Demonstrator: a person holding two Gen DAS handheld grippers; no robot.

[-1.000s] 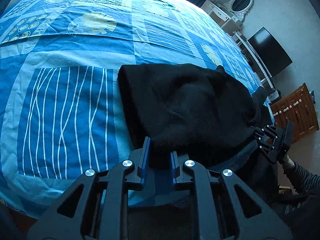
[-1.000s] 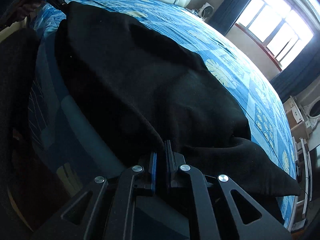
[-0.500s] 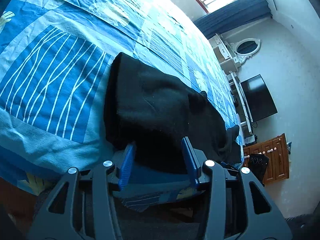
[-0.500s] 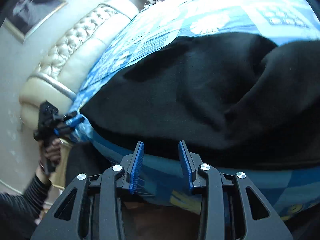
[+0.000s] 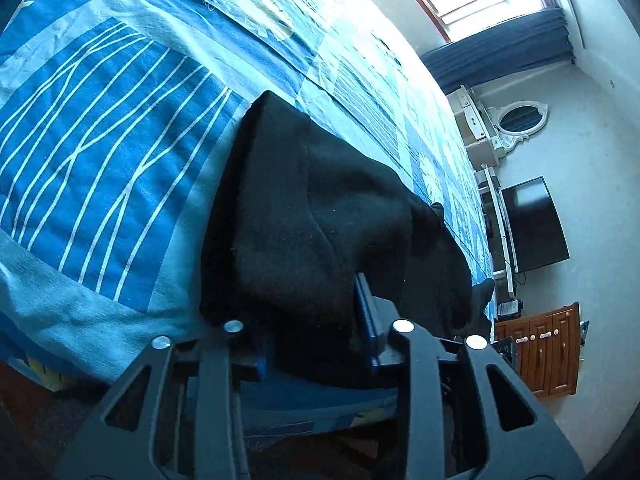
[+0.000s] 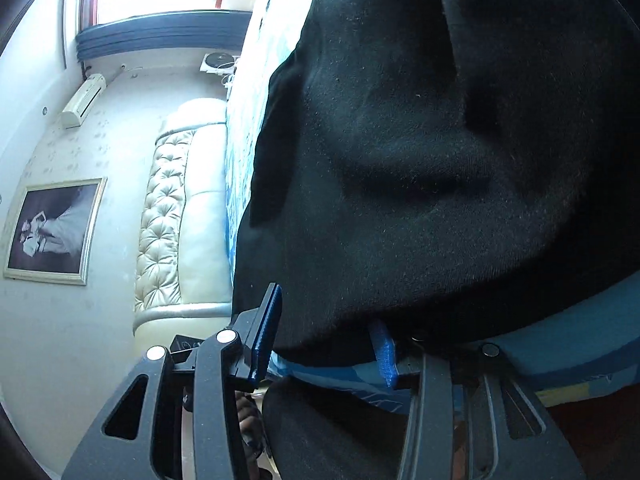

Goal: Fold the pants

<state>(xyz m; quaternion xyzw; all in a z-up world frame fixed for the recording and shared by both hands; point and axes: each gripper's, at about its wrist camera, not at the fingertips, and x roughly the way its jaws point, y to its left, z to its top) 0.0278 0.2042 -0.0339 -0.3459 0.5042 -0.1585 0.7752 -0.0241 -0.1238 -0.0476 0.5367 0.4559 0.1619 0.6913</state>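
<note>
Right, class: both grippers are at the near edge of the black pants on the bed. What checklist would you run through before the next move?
1. Left gripper has the pants between its jaws, which have just been closing: ok.
2. Right gripper grips firmly; its jaws have just been closing, with cloth between them: cannot tell.
3. Pants lie flat: not ok, creased and humped.
4. Bedspread free of both grips: cannot tell.
5. Bare bedspread beyond the pants for folding: ok.

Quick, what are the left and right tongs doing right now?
Left tongs: just closed on the black pants.
Right tongs: just been closing too, gripping the same pants.
</note>
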